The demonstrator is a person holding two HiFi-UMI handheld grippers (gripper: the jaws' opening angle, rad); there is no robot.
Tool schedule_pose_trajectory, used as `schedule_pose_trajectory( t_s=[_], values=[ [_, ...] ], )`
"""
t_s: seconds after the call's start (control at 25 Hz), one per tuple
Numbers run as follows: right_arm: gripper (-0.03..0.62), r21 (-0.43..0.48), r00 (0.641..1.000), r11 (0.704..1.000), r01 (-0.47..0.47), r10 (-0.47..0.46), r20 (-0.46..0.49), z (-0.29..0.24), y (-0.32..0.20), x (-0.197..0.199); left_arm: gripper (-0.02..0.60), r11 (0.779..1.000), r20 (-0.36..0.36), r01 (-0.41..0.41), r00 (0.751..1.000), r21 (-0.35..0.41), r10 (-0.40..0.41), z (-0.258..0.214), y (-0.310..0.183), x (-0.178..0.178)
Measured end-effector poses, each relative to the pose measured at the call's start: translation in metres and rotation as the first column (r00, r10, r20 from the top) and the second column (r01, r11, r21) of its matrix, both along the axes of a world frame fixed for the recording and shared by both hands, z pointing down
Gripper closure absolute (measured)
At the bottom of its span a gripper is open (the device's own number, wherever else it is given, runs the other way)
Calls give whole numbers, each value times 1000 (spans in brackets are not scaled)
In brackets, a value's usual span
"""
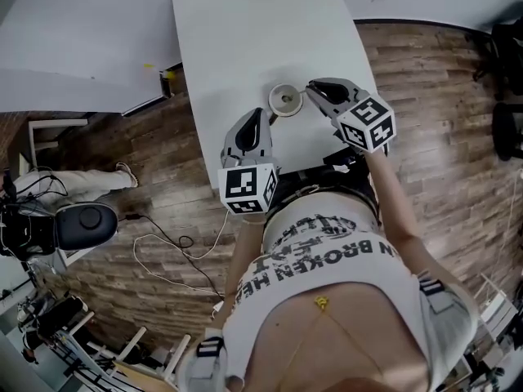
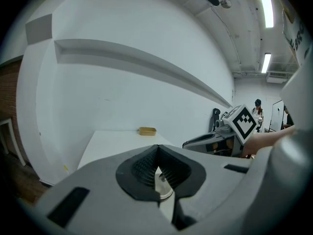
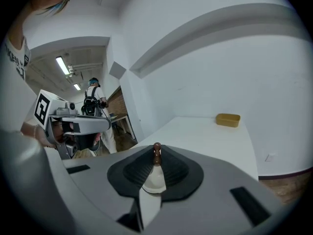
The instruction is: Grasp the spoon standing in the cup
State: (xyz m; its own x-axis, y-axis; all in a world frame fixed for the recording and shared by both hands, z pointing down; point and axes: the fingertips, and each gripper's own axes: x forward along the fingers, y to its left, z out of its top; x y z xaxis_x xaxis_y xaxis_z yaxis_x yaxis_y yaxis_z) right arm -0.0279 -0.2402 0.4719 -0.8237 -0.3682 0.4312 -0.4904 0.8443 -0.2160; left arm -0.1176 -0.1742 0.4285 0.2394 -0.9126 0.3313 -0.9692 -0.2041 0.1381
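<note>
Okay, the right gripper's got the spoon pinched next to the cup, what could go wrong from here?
1. The right gripper pinches the spoon on a narrow stretch, its brown end showing at the jaw tips; it may swivel or slip out.
2. The cup stands free on the table right beside those jaws, and the left gripper isn't holding it; a sideways move could knock it over.

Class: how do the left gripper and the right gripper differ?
The right gripper has its fingers shut on the spoon, brown tip poking out; the left gripper has its fingers together on nothing. The right gripper is beside the cup; the left gripper is farther from it. Both have grey bodies.
</note>
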Motion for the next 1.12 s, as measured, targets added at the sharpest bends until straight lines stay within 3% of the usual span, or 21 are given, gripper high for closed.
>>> schedule_pose_trajectory(
  t_s=[0.8, 1.12],
  values=[
    [553, 231, 996, 973, -22, 1, 90, -108, 13, 13, 586, 997, 6, -12, 1000, 79, 12, -33, -5, 8],
    [553, 259, 995, 966, -23, -4, 102, -128, 19, 18, 586, 996, 9, -11, 1000, 84, 10, -38, -3, 13]
  ],
)
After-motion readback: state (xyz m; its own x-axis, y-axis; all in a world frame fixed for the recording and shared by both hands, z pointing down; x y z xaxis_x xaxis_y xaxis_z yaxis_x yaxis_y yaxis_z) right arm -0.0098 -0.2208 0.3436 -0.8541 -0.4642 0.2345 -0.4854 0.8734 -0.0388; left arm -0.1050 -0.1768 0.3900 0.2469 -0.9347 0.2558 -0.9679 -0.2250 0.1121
